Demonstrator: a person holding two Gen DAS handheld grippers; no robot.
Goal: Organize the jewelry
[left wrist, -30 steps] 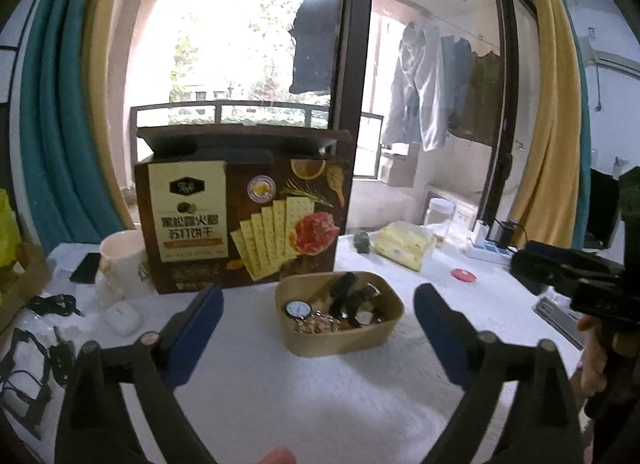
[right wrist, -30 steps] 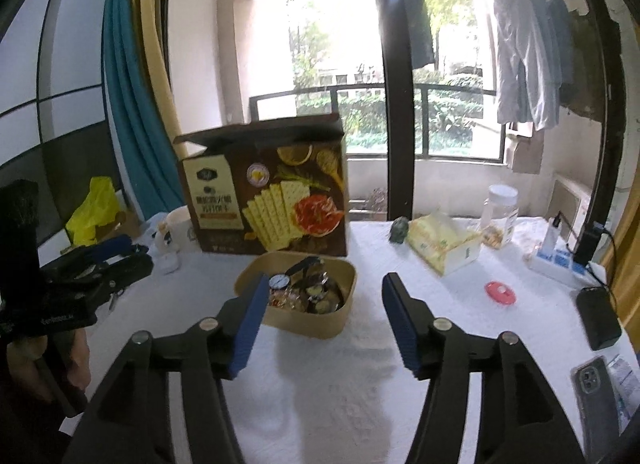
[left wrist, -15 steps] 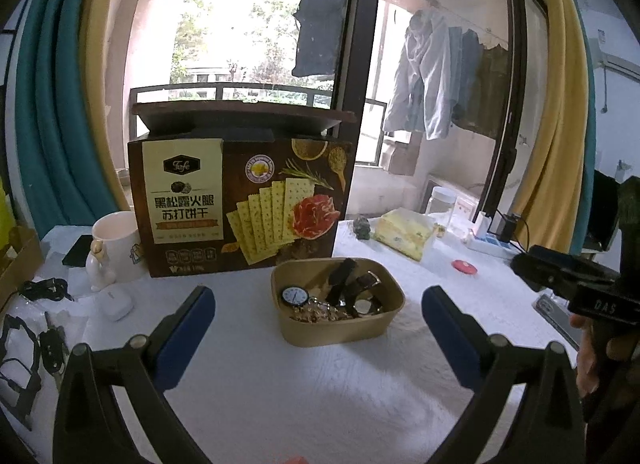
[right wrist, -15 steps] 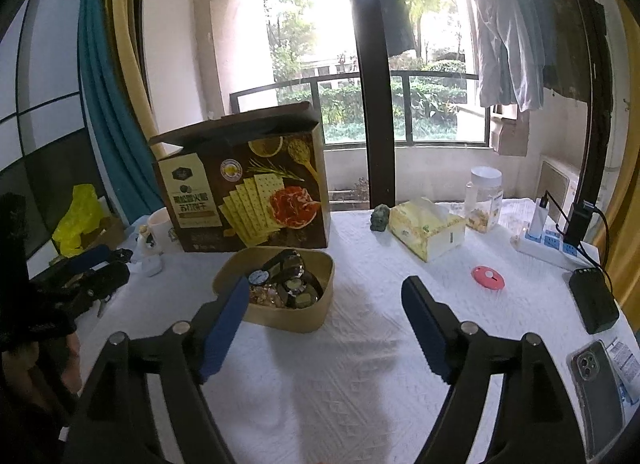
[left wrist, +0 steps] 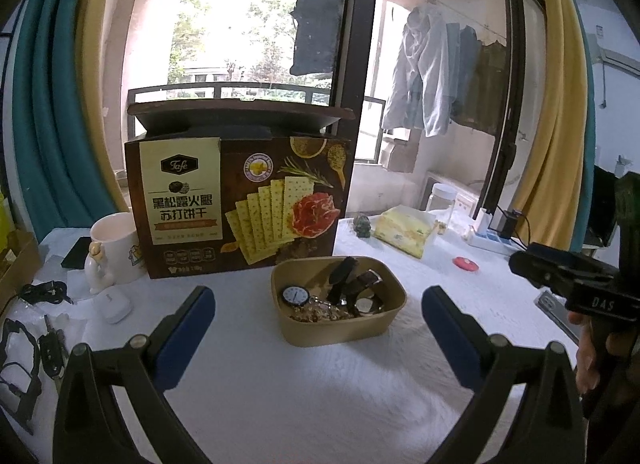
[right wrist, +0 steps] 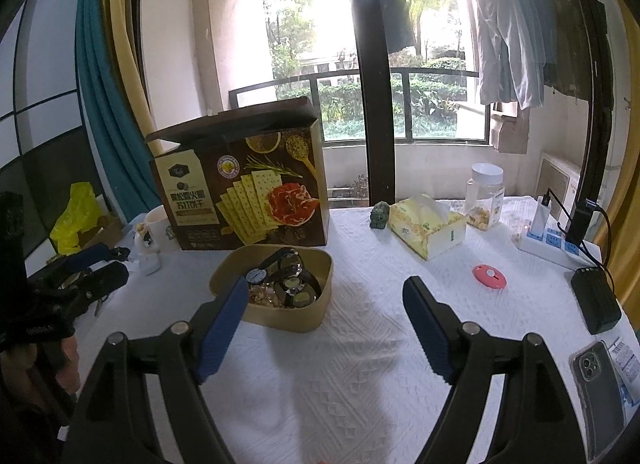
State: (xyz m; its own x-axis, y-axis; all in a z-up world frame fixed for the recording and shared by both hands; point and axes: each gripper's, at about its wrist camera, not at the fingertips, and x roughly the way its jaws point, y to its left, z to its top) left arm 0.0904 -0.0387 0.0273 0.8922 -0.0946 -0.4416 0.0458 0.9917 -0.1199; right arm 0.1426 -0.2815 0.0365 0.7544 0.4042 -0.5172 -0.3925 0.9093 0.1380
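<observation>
Left gripper (left wrist: 318,320) spread wide over bare white cloth, right gripper (right wrist: 324,308) empty, jaws just opened wider than before, its left pad hiding the tan bowl's (right wrist: 316,316) near rim, watches and tangled chains inside indistinct, cracker box (left wrist: 240,199) behind.

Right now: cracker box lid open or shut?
Open. The cracker box stands upright with its top flap lifted, a dark gap showing underneath.

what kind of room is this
Most likely a lived-in home room beside a balcony: laundry hangs outside the window, and the white-clothed table holds a cracker box, a mug and a tissue pack.
</observation>
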